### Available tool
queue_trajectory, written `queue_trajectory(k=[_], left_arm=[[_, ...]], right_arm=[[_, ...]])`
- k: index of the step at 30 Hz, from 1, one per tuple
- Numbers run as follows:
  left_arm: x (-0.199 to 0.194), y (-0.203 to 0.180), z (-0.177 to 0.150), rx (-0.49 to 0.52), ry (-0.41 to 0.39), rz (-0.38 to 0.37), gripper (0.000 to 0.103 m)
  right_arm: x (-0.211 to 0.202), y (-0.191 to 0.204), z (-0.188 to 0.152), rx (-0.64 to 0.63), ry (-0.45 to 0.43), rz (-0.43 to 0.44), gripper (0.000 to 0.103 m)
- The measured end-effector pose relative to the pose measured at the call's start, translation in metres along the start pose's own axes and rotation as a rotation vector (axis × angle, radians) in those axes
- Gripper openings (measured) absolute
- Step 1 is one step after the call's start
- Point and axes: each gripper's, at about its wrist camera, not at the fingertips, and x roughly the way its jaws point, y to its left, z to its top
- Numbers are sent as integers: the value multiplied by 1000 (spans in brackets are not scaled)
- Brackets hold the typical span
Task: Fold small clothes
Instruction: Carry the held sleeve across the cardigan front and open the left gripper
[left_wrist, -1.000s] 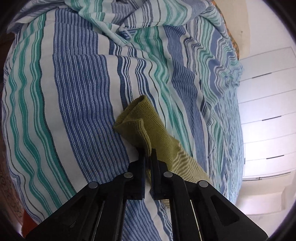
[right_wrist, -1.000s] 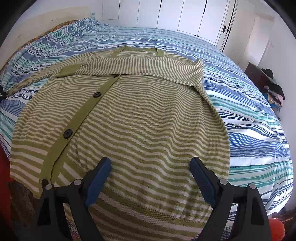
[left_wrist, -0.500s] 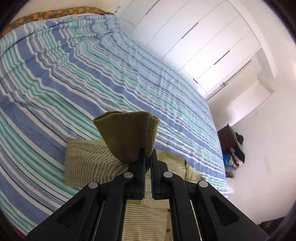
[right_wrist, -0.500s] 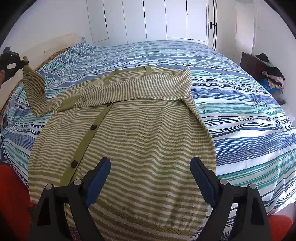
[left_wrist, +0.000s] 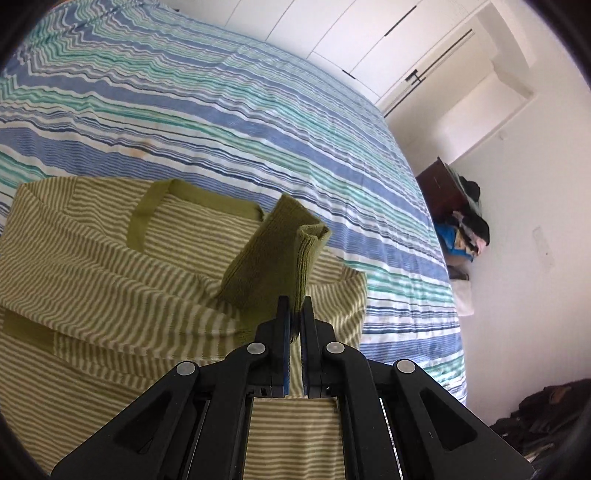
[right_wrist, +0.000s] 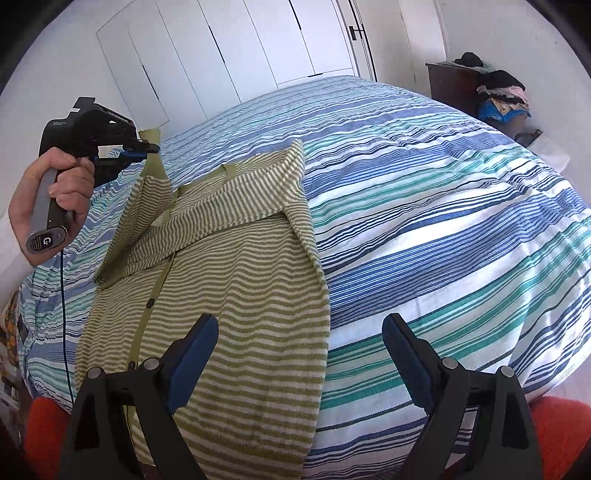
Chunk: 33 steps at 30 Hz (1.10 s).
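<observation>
Left tool (left_wrist: 293, 314): clamped on the olive cuff (left_wrist: 273, 258) of the sleeve, lifted over the cardigan.
Right tool (right_wrist: 301, 350): jaws wide apart, nothing between them, above the hem.
Cardigan (right_wrist: 236, 295): green-striped, lying flat on the bed (right_wrist: 443, 206), buttons up.
Left hand (right_wrist: 55, 192): grips the handle.

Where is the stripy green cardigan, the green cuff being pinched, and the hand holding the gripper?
cardigan (right_wrist: 236, 295), right wrist view, on its striped front.
cuff (left_wrist: 269, 258), left wrist view, on the plain green ribbing.
hand (right_wrist: 55, 195), right wrist view, on the fingers around the handle.
</observation>
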Motion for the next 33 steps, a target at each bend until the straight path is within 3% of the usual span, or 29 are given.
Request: queue_trajectory(k=[5, 8, 9, 10, 12, 18, 23, 28, 33], left_arm=[[29, -43, -25, 91, 37, 24, 2], [46, -60, -39, 186, 42, 119, 5], [54, -63, -43, 215, 56, 167, 22], [63, -65, -49, 242, 87, 202, 60], [75, -69, -62, 305, 128, 277, 88], [43, -58, -96, 461, 137, 295, 88], [-13, 3, -125, 486, 125, 302, 95], [-35, 77, -198, 581, 263, 401, 95], [-83, 104, -247, 602, 262, 337, 97]], right_arm=[[3, -18, 2, 72, 16, 4, 90], [6, -24, 0, 88, 32, 3, 90], [7, -24, 0, 91, 36, 3, 90], [8, -25, 0, 93, 40, 4, 90], [9, -27, 0, 101, 45, 4, 90], [7, -33, 0, 124, 35, 4, 90], [4, -32, 1, 122, 20, 0, 90], [5, -27, -1, 108, 27, -8, 90], [6, -20, -3, 78, 21, -33, 90]])
